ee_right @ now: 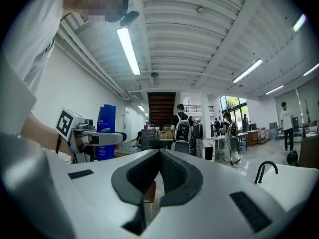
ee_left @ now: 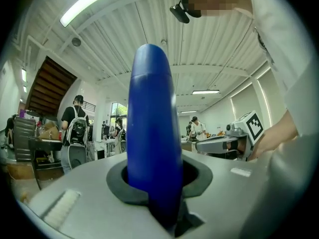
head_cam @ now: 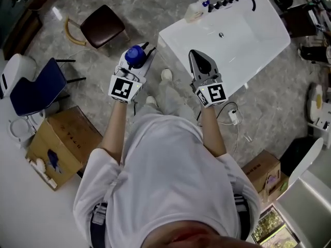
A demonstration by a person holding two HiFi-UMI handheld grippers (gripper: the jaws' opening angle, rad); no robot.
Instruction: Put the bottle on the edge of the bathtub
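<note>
A blue bottle (head_cam: 134, 55) is clamped between the jaws of my left gripper (head_cam: 139, 59), held in the air above the floor, left of the white bathtub (head_cam: 258, 40). In the left gripper view the bottle (ee_left: 149, 128) stands up through the jaws and fills the centre. My right gripper (head_cam: 197, 59) hovers at the bathtub's near corner, shut with nothing in it. In the right gripper view the jaws (ee_right: 158, 169) are together and empty. That view also shows the blue bottle (ee_right: 106, 126) at the left and the tub's black faucet (ee_right: 264, 171) at the right.
A white container with a blue cap (head_cam: 196, 9) and a black faucet (head_cam: 232, 1) sit on the tub's far rim. A brown chair (head_cam: 103, 26), a blue chair (head_cam: 39, 86) and cardboard boxes (head_cam: 64, 143) stand at the left. A cable and plug (head_cam: 232, 117) lie on the floor.
</note>
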